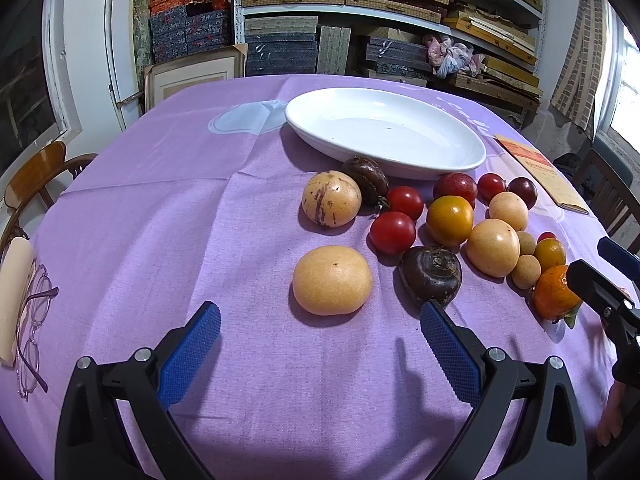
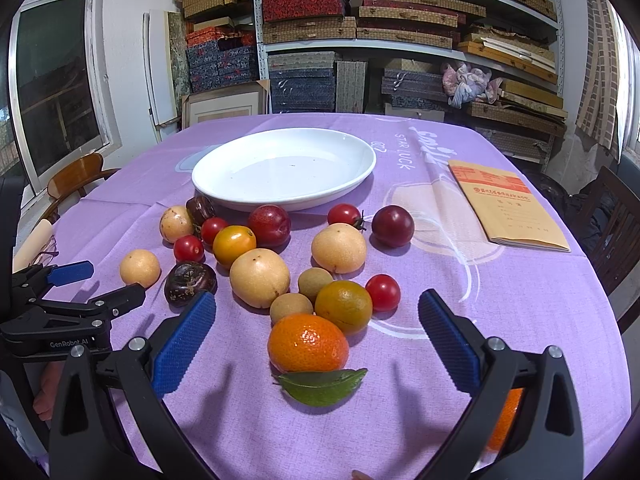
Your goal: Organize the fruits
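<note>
Fruit lies loose on the purple cloth [image 2: 500, 320], all of it short of the white dish [image 2: 224, 188], which holds nothing, so by my reading the sorting has not begun. Straight ahead of the right claw [image 2: 316, 336], just past its blue pads and centred between them, sits the orange mandarin [image 2: 307, 342] with its green leaf [image 2: 322, 386] nearest the camera; the jaws stand wide and hold nothing, spread broadly enough to pass either side of it, which suggests it is the first pick. Beyond it crowd two small tan fruits, a green-orange citrus and a red tomato, close enough that the fingers may nudge them. The left claw [image 1: 320, 344] is also wide and holds nothing, with the pale round pear [image 1: 332, 280] just ahead of it, a little left of centre, and a dark fruit [image 1: 431, 275] close by its right pad [image 1: 450, 354]. The dish is well beyond both claws, behind the fruit
</note>
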